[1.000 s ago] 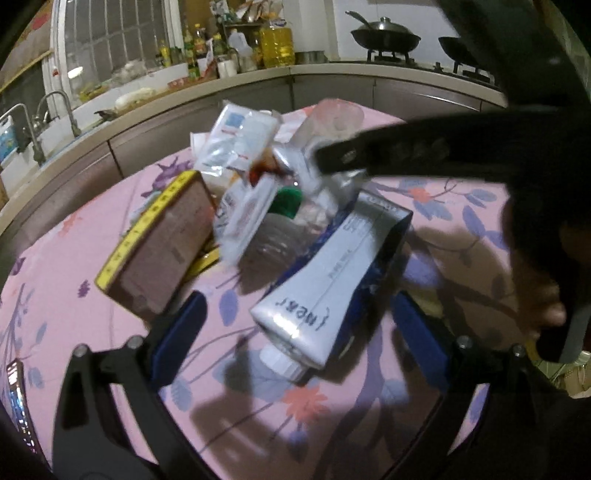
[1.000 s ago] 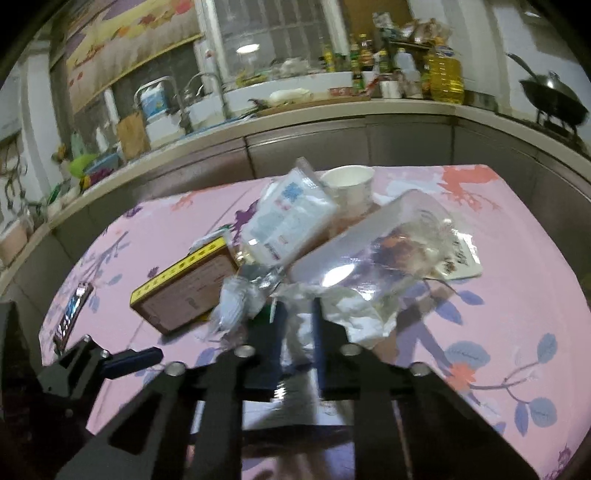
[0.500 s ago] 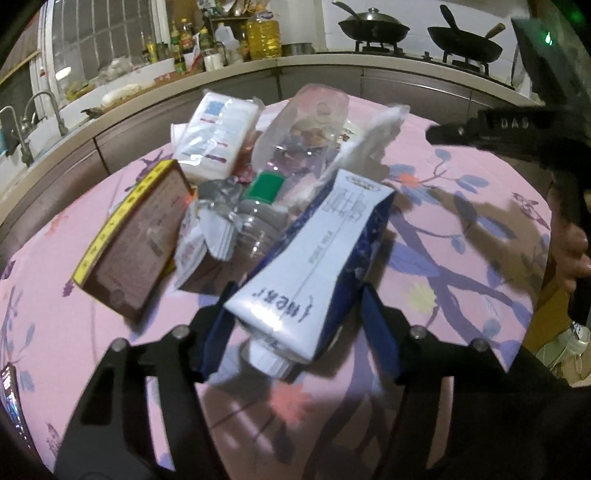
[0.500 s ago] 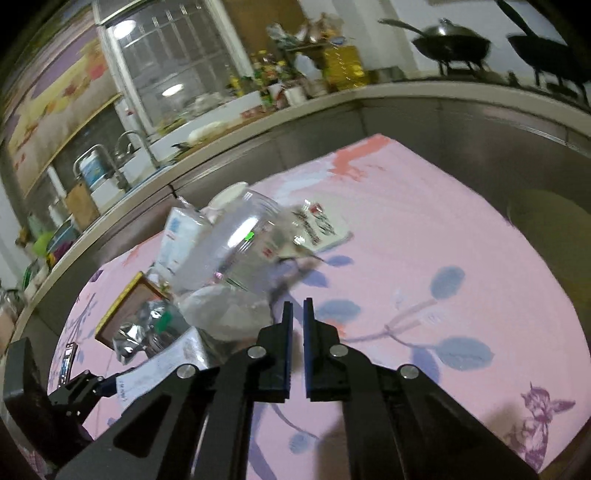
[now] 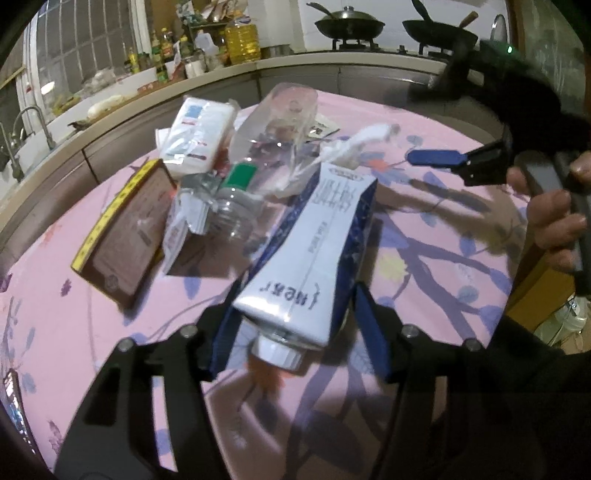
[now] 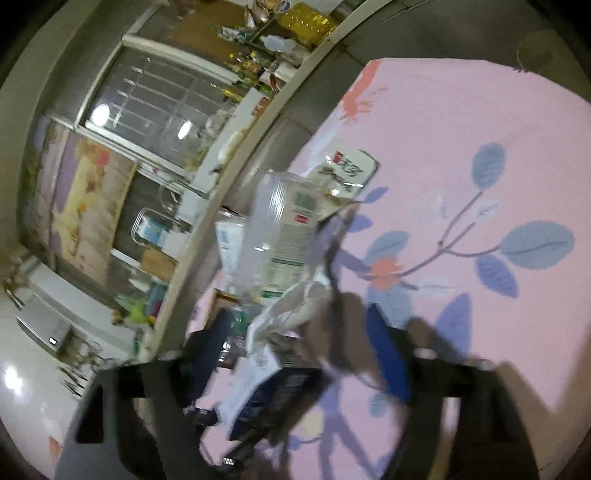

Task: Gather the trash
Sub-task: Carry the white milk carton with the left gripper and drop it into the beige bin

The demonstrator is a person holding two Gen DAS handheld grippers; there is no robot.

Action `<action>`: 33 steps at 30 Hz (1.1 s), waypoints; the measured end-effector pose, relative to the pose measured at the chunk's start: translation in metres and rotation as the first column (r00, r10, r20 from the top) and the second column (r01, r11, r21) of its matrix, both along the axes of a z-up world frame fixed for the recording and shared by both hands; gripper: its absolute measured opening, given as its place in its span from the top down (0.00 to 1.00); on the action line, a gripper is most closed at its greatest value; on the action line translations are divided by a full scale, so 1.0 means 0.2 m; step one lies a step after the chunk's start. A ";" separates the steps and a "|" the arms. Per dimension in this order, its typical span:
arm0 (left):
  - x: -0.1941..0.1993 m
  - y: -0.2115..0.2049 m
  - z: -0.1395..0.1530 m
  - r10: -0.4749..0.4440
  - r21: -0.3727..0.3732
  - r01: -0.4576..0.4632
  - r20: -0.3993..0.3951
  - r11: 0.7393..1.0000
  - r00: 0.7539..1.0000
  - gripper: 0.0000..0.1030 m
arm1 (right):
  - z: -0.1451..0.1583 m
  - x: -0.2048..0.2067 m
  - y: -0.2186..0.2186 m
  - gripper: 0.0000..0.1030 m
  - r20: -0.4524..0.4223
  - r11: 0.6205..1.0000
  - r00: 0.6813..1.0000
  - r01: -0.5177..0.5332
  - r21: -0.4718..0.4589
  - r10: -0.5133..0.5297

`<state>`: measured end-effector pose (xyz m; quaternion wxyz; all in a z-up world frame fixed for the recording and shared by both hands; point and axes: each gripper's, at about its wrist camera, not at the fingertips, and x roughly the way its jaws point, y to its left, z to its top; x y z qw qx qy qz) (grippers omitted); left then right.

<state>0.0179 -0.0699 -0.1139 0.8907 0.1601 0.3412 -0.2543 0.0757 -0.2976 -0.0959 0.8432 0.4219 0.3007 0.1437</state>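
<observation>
A heap of trash lies on the pink flowered tablecloth (image 5: 424,266). My left gripper (image 5: 295,332) has its blue pads on both sides of a white and blue milk carton (image 5: 314,251), cap end toward the camera. Behind the carton lie a crushed clear bottle with a green cap (image 5: 240,181), a brown box with a yellow edge (image 5: 122,229), a white tissue pack (image 5: 201,131) and a clear plastic cup (image 5: 284,110). My right gripper (image 5: 436,157) hovers at the right in the left wrist view, empty. In its own tilted, blurred view (image 6: 295,354) its jaws stand apart.
A kitchen counter (image 5: 147,96) with bottles and a sink curves behind the table. Two woks (image 5: 347,24) sit on a stove at the back right. A printed wrapper (image 6: 347,170) lies flat beyond the cup. A phone (image 5: 11,402) lies at the table's left edge.
My left gripper has closed in on the milk carton. My right gripper has swung away to the right, tilted and opened; its view has rolled sideways.
</observation>
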 end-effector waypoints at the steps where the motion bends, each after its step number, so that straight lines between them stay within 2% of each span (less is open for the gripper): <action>1: 0.01 -0.01 0.00 0.001 0.007 -0.001 -0.004 1.000 1.000 0.31 | 0.01 0.00 0.01 0.26 0.003 1.000 1.000 -0.009 0.003 0.009; 5: 0.01 -0.04 0.00 -0.016 0.012 0.016 0.003 1.000 1.000 0.29 | 0.06 0.06 0.05 0.26 -0.038 0.992 0.999 -0.043 -0.121 0.038; 10: 0.01 -0.08 0.00 -0.029 0.021 0.029 0.018 0.999 0.999 0.28 | 0.01 0.18 0.09 0.29 -0.113 0.986 0.991 -0.093 -0.136 0.078; 11: 0.02 -0.08 0.00 -0.029 0.020 0.028 0.016 0.999 0.999 0.29 | 0.00 0.21 0.12 0.34 -0.129 0.983 0.988 -0.107 -0.150 0.088; 12: 0.02 -0.08 0.00 -0.026 0.021 0.026 0.017 0.999 1.000 0.41 | -0.02 0.23 0.14 0.46 -0.147 0.981 0.984 -0.122 -0.149 0.100; 13: 0.02 -0.08 0.00 -0.029 0.023 0.028 0.018 0.999 0.999 0.44 | -0.04 0.25 0.15 0.56 -0.159 0.981 0.981 -0.137 -0.138 0.114; 14: 0.03 -0.08 0.01 -0.034 0.018 0.034 0.012 0.999 0.999 0.44 | -0.07 0.27 0.16 0.75 -0.177 0.981 0.974 -0.164 -0.108 0.143; 15: 0.03 -0.07 0.01 -0.039 0.008 0.039 0.000 0.999 0.999 0.45 | -0.07 0.27 0.16 0.87 -0.181 0.981 0.972 -0.166 -0.101 0.146; 17: 0.03 -0.06 0.01 -0.046 -0.006 0.046 -0.016 0.999 0.999 0.46 | -0.06 0.24 0.13 0.94 -0.177 0.981 0.976 -0.148 -0.123 0.125; 24: 0.03 -0.10 0.06 -0.087 -0.049 0.085 -0.047 0.995 0.995 0.47 | 0.02 0.03 -0.15 0.96 -0.108 0.985 0.993 0.022 -0.169 -0.041; 29: 0.07 -0.20 0.11 -0.133 -0.079 0.127 -0.073 0.989 0.988 0.47 | 0.04 -0.07 -0.30 0.97 -0.071 0.978 0.990 0.110 -0.177 -0.124; 33: 0.10 -0.27 0.13 -0.152 -0.074 0.146 -0.084 0.987 0.985 0.48 | 0.10 -0.12 -0.40 0.97 -0.025 0.965 0.981 0.183 -0.189 -0.191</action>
